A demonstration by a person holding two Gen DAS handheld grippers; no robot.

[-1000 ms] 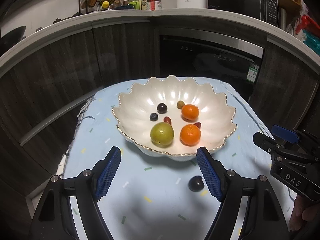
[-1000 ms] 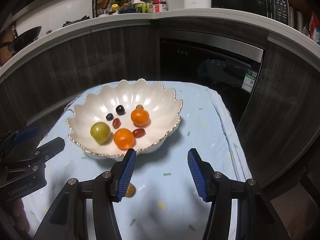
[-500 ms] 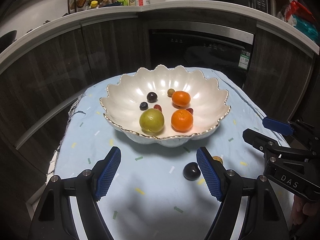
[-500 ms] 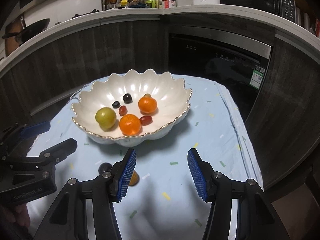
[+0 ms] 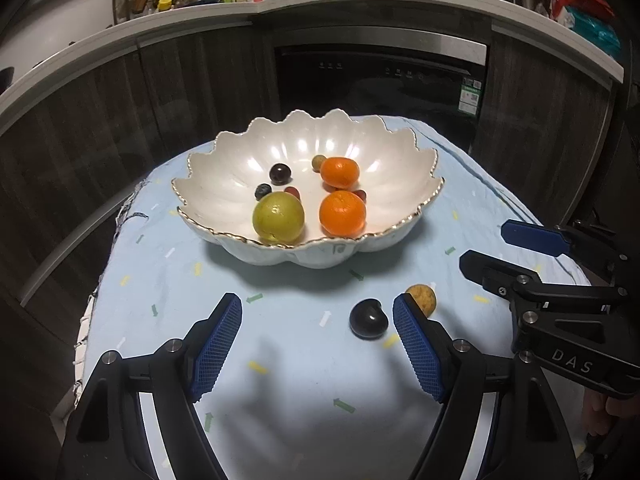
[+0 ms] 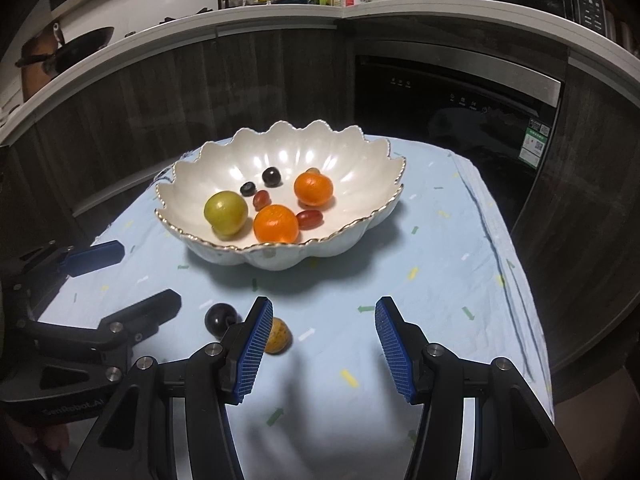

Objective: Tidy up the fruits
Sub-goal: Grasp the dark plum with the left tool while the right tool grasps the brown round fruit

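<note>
White scalloped bowl (image 5: 224, 184) with gold rim sits on the pale blue cloth (image 5: 160, 272), at 12 o'clock from both grippers. It contains two oranges (image 5: 342, 213), a green fruit (image 5: 278, 217) and small dark berries. Left gripper (image 5: 316, 344) stands wide open, empty; the dark plum (image 5: 368, 319) lies just inside its right pad, the yellow fruit (image 5: 422, 298) at 1 o'clock. Right gripper (image 6: 320, 346) stands open, empty.

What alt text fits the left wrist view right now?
The open left hand-held gripper hovers over a blue cloth, a dark plum and small yellow fruit by its right finger. Behind, a scalloped white bowl holds more fruit.
</note>
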